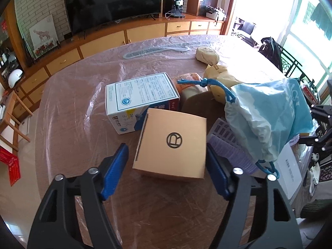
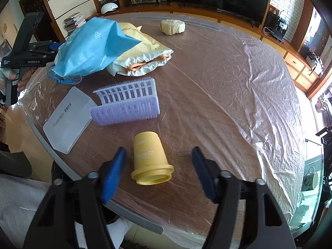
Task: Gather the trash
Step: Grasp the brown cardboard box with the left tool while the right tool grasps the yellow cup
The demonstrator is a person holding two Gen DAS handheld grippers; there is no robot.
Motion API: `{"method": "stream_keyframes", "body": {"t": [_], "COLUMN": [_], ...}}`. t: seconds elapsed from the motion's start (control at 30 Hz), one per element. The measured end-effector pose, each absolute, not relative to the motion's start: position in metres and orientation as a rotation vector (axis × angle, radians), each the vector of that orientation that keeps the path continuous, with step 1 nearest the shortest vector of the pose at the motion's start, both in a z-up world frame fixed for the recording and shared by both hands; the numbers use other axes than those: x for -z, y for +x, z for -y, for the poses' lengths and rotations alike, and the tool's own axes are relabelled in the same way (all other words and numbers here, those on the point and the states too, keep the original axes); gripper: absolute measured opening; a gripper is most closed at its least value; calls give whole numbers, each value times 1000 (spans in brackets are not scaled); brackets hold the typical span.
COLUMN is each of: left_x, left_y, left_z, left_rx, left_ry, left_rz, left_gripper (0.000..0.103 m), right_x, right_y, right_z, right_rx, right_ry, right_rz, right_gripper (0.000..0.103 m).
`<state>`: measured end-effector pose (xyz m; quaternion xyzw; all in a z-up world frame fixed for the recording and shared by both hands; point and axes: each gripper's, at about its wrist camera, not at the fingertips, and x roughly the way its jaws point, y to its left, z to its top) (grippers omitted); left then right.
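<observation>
The left gripper [image 1: 166, 161] straddles the tan box [image 1: 172, 145] on the worktop [image 1: 83, 108], right pad touching, left pad just clear; the right gripper [image 2: 158, 170] brackets a tipped yellow cup [image 2: 149, 159], pads apart from it

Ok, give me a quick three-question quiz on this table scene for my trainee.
1. True or false: the yellow cup stands upright.
2. What sits between the left tongs? A) a spoon B) a brown box C) a bottle
3. What covers the table?

Key: 1 false, it lies on its side. 2 B. 3 a clear plastic sheet.
</observation>
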<state>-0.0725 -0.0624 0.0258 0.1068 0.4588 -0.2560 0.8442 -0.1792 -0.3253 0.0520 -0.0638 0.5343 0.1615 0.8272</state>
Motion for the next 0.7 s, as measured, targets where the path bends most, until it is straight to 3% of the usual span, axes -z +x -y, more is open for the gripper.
{"method": "stream_keyframes", "body": {"t": [0.1,0.7], "left_x": [-27,-56], "left_y": [-71,-88], "left_z": [60,34], "left_rx": [543,524], "left_ry": [205,70], "left_rz": [-977,-925], "left_gripper": [60,59], "right_x": [-54,-71], "right_y": [-176,-170], "right_z": [327,327], "right_rx": [-343,-253], "right_ry": [-99,211], "right_rz": [-1126,-1053], "right_gripper": [36,35]}}
